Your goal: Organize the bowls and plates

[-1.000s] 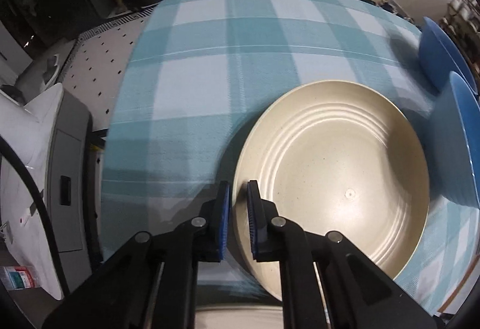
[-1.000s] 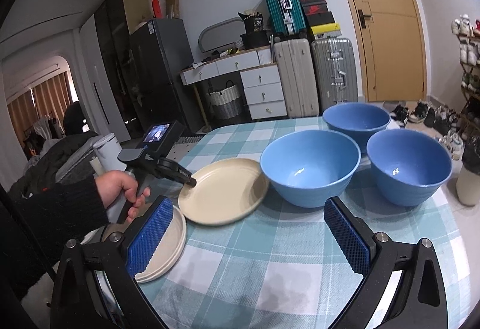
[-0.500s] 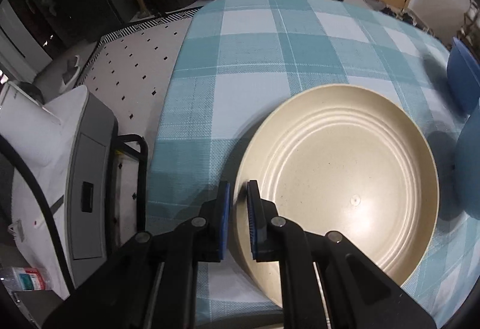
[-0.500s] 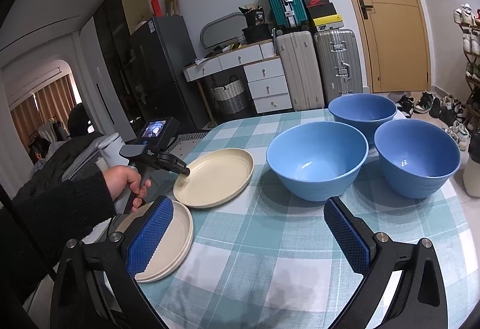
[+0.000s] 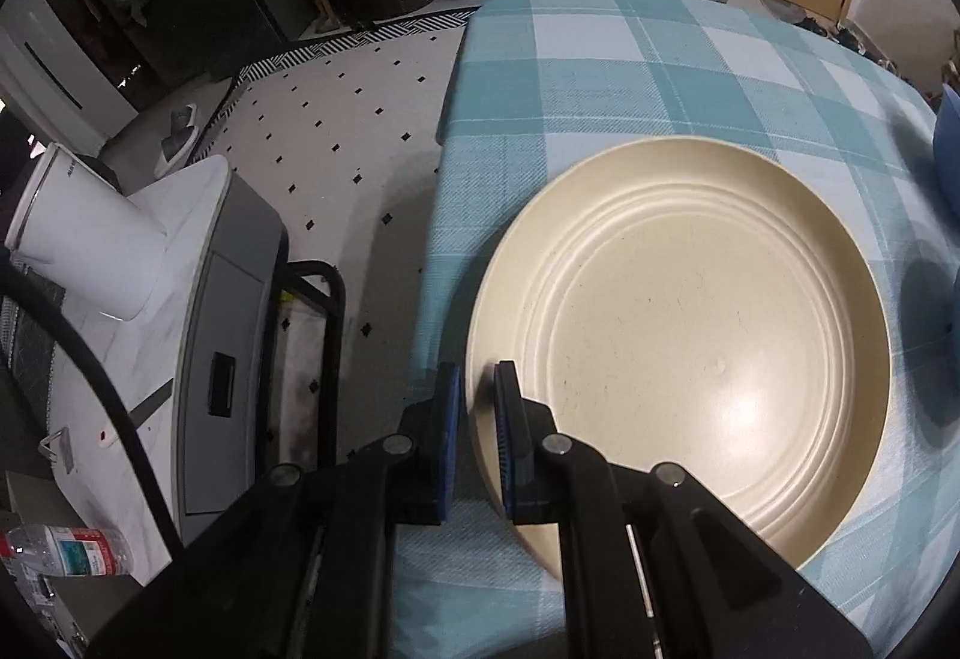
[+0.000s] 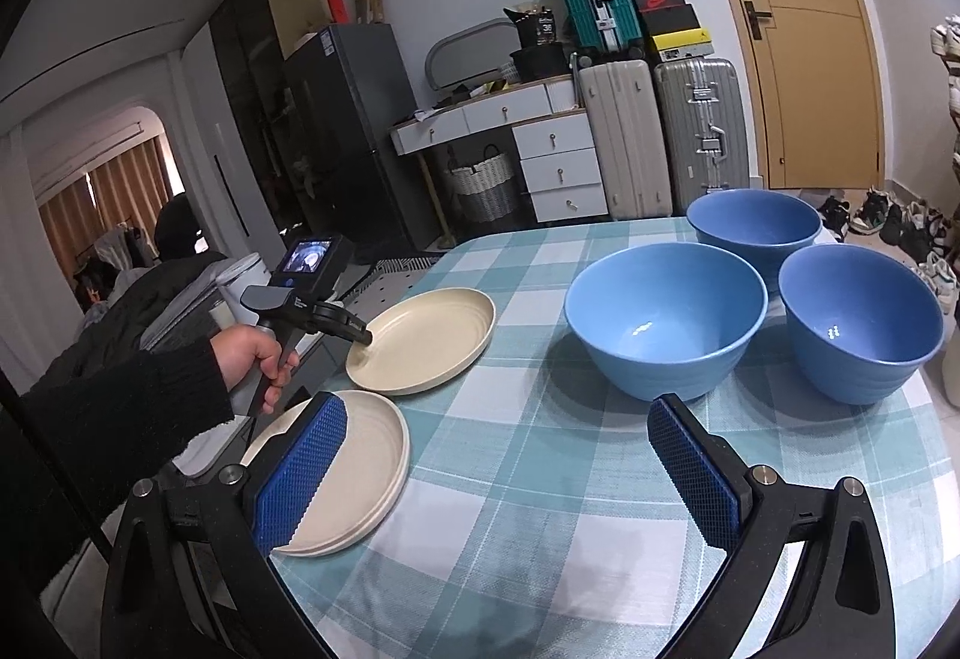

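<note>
My left gripper (image 5: 477, 377) is shut on the left rim of a cream plate (image 5: 678, 347), with one pad inside the rim and one outside. In the right wrist view the same plate (image 6: 426, 341) sits low over the checked cloth near the table's left edge, held by the left gripper (image 6: 363, 338) in a person's hand (image 6: 252, 353). A stack of cream plates (image 6: 354, 473) lies just in front of it. Three blue bowls (image 6: 666, 317) (image 6: 753, 224) (image 6: 861, 320) stand at the right. My right gripper (image 6: 497, 407) hovers open over the cloth, holding nothing.
The table's left edge (image 5: 438, 215) drops to a tiled floor, with a grey appliance (image 5: 234, 335) and a white jug (image 5: 84, 239) beside it. Suitcases (image 6: 702, 131) and a drawer unit (image 6: 558, 167) stand behind the table. Shoes (image 6: 888, 215) lie at the far right.
The left gripper has carried the cream plate leftward, away from the blue bowls and toward the table's left edge, near the plate stack. The right gripper has stayed open and almost still.
</note>
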Motion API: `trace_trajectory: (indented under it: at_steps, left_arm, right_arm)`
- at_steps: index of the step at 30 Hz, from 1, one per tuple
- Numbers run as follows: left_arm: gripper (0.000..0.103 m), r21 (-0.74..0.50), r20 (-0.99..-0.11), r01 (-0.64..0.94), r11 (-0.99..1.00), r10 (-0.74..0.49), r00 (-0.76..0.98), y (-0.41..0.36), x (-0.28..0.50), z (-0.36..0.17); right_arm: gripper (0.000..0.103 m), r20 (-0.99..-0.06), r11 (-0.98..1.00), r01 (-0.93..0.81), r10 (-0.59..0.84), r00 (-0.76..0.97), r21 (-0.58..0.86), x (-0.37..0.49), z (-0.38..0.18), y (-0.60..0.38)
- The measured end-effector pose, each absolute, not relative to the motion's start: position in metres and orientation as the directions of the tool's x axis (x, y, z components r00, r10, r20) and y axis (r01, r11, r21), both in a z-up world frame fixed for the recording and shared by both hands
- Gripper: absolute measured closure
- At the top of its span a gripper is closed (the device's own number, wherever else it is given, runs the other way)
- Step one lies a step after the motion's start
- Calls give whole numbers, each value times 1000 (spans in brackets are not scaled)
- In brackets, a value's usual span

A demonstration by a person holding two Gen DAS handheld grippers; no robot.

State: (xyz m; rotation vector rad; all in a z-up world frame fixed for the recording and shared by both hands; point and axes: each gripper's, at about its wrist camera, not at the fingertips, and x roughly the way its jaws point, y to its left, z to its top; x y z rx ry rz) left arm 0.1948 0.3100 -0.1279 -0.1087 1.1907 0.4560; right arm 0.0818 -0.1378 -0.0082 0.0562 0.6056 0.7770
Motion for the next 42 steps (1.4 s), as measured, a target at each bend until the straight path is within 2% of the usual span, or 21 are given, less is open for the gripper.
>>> trace_trajectory:
  at_steps: [6,8,10,11,22,26,30,32,34,36,37,42]
  left_arm:
    - [92,129,-912,-410,903,270,309,312,189,-127]
    - [87,120,-909,-414,902,267,320,312,186,-126]
    - [59,113,-900,-427,897,274,338,312,181,-123]
    - [55,108,-893,-436,893,280,353,312,178,-120]
    - [54,-20,-856,-500,866,244,457,301,138,-96]
    - [54,-2,-846,-506,862,268,460,294,124,-93]
    - [52,-76,-807,-513,855,249,535,282,97,-78]
    - [47,-101,-787,-523,846,253,562,274,83,-71]
    - [21,-92,-763,-525,846,279,583,261,70,-62]
    - [17,-92,-707,-521,849,312,635,245,53,-48]
    - [10,-98,-687,-510,855,313,656,236,46,-42]
    - [7,-86,-604,-454,887,316,731,197,21,-20]
  right_arm:
    - [1,-490,709,-663,679,547,242,77,-7,-133]
    - [1,-494,709,-665,677,546,236,76,-8,-132]
    - [1,-499,710,-664,674,544,234,77,-9,-131]
    - [1,-501,710,-664,673,543,234,78,-9,-131]
    - [1,-516,731,-638,654,553,243,83,-12,-137]
    - [1,-523,730,-641,653,548,238,83,-13,-137]
    - [1,-514,732,-639,652,557,236,83,-12,-138]
    - [1,-515,733,-638,652,556,238,83,-13,-136]
    - [1,-523,736,-636,646,556,232,82,-14,-134]
    - [1,-525,743,-634,635,567,214,80,-14,-133]
    - [1,-523,747,-634,629,575,200,79,-13,-132]
    - [1,-501,761,-633,606,618,141,69,-10,-130]
